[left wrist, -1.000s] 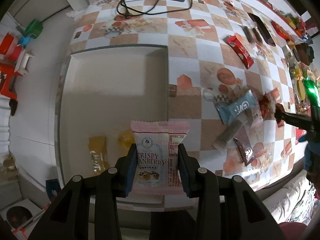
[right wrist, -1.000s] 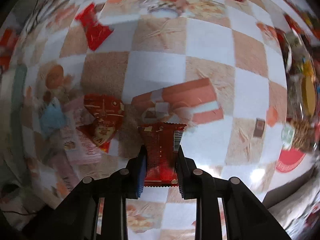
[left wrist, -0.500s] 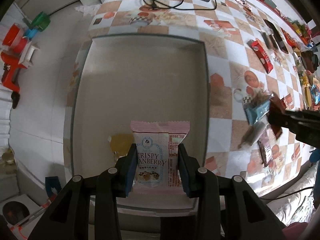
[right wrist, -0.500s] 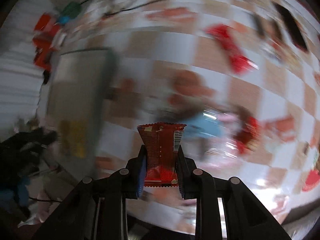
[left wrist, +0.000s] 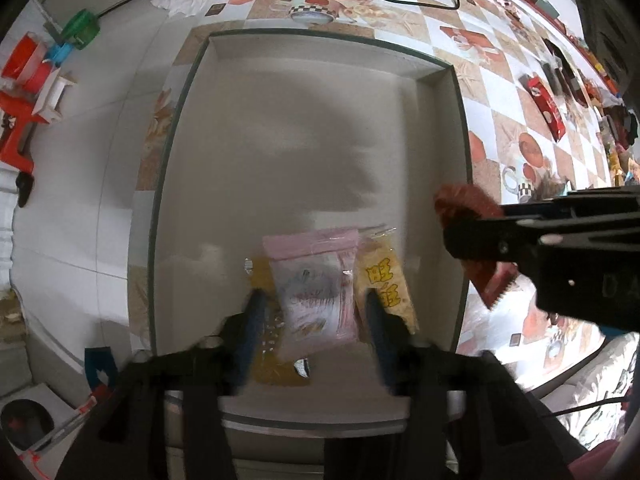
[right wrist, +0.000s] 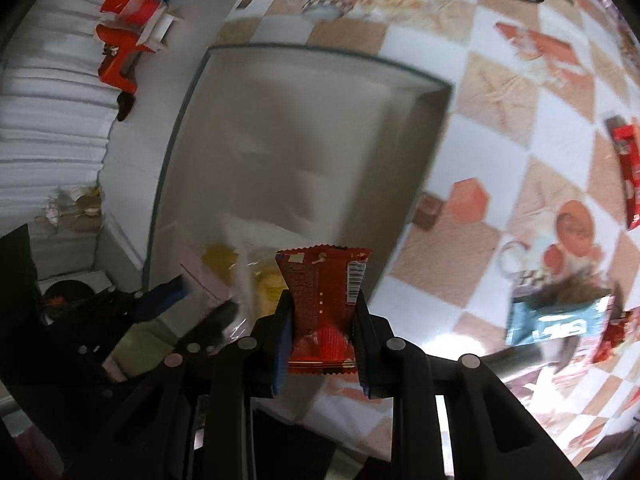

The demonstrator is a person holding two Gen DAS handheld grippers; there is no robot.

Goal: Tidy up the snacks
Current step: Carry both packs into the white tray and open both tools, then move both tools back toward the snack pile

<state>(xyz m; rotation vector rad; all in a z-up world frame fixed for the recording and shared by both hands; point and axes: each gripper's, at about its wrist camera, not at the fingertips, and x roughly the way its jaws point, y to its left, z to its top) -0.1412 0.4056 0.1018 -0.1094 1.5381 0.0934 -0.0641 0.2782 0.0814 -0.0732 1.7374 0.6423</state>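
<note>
Your left gripper (left wrist: 312,320) has just been opening: its jaws, clamped on the pink packet (left wrist: 316,280) a second ago, now stand clear of it, and the packet lies in the tray (left wrist: 312,120). Your right gripper (right wrist: 322,312), with the red packet (right wrist: 322,308), has moved from the checkered table (right wrist: 500,100) to the tray's rim, at 3 o'clock in the left view.

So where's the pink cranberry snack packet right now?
In the left wrist view the pink cranberry snack packet lies in the grey tray, near end, against the yellow packet, between the open left gripper's fingers, released.
</note>
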